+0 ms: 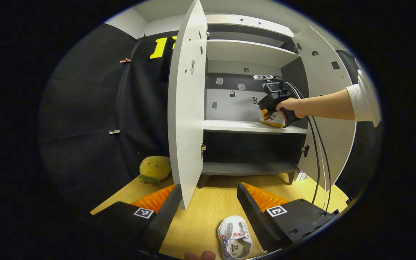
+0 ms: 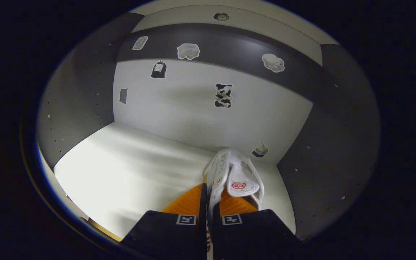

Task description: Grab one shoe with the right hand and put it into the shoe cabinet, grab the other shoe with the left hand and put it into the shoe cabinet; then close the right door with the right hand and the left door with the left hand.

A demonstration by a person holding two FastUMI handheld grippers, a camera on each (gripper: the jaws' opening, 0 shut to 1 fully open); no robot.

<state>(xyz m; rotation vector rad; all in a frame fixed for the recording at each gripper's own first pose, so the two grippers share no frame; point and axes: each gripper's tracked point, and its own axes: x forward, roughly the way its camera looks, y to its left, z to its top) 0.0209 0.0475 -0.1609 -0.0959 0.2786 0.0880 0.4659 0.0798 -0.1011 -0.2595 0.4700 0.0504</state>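
Right tool [image 2: 208, 202]: your fingers are pinched nearly together on the side wall of the first shoe [image 2: 235, 173], which stands out ahead of the tips with its tongue facing up. The shoe sits at the right rear of the cabinet's middle shelf [image 2: 121, 159], close to the back panel [image 2: 179, 108] and the right inner wall. In the left gripper view the same tool [image 1: 273, 104] and your hand [image 1: 291, 106] reach into the cabinet [image 1: 244, 50], with the shoe [image 1: 273, 121] resting on the shelf [image 1: 244, 125] directly under the tool.

Left tool [image 1: 208, 206]: your fingers are spread wide and hold nothing. The second shoe [image 1: 234, 238] lies on the wooden counter [image 1: 208, 209] low in the gap between them, nearer the right-hand finger [image 1: 255, 213] and just beside it; whether it touches cannot be told. Its opening faces up.

Cabinet doors: the left door [image 1: 187, 104] stands open, edge toward you, its lower corner between the tool's fingers farther off. The right door [image 1: 323, 108] is swung open behind your forearm.

Other items: a yellow plush toy [image 1: 154, 169] on the counter left of the left door; cables [image 1: 316, 159] hanging from the right tool.
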